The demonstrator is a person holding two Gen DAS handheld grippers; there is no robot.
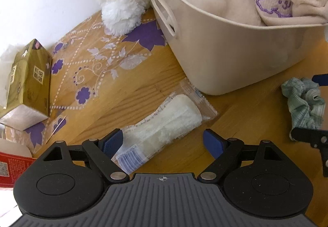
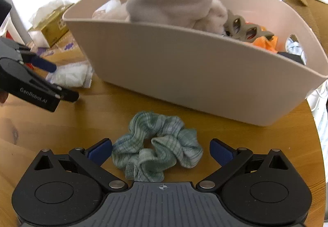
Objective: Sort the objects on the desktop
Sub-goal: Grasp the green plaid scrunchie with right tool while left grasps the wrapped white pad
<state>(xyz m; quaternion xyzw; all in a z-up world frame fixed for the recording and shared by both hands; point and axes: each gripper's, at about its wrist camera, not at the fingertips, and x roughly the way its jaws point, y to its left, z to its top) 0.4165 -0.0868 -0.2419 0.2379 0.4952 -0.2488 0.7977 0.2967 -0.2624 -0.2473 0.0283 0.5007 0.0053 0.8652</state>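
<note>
left gripper (image 1: 163, 141) wide open, low over the wooden table (image 1: 235, 120), holding nothing. its left pad sits at the near end of a clear-wrapped white packet (image 1: 164, 126); the right pad is well clear of it. the packet lies flat, far end just beside the beige tub (image 1: 225, 52). right gripper (image 2: 161, 150) also wide open, empty, straddling a green plaid scrunchie (image 2: 157, 151) on the table in front of the tub, pads apart from the fabric. the left gripper's body reads "genrobot.ai". gold tissue box (image 1: 30, 81) at left has chinese print, unreadable. tub holds cream fleece with a purple embroidered cloud face (image 1: 275, 0).
</note>
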